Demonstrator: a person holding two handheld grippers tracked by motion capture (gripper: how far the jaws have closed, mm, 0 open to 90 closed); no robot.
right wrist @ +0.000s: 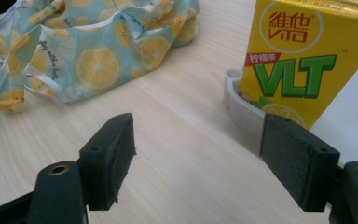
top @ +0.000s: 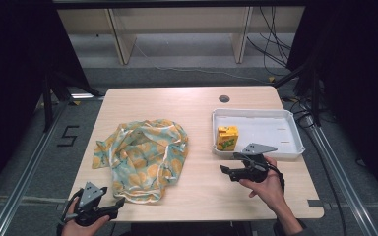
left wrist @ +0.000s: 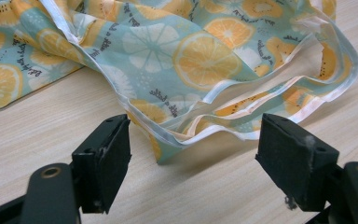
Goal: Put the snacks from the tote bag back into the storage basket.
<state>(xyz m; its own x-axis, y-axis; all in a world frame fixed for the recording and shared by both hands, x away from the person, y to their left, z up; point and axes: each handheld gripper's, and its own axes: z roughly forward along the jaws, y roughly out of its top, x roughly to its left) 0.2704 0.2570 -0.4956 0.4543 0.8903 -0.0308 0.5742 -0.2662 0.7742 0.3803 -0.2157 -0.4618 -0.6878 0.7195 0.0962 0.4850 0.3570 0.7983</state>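
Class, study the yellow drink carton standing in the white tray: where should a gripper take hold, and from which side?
Probably grip the yellow drink carton across its flat side faces, above the white plastic tray's rim, coming from the person's side where the open right gripper waits. It stands upright in the tray's near-left corner, so its upper body is exposed.

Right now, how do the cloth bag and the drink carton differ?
The bag lies crumpled and limp on the bare table; the carton stands upright and rigid in the white tray. The bag spreads much wider than the carton. The bag is pale teal with orange and lemon slices; the carton is yellow with green lettering. Both show citrus fruit, and neither is gripped.
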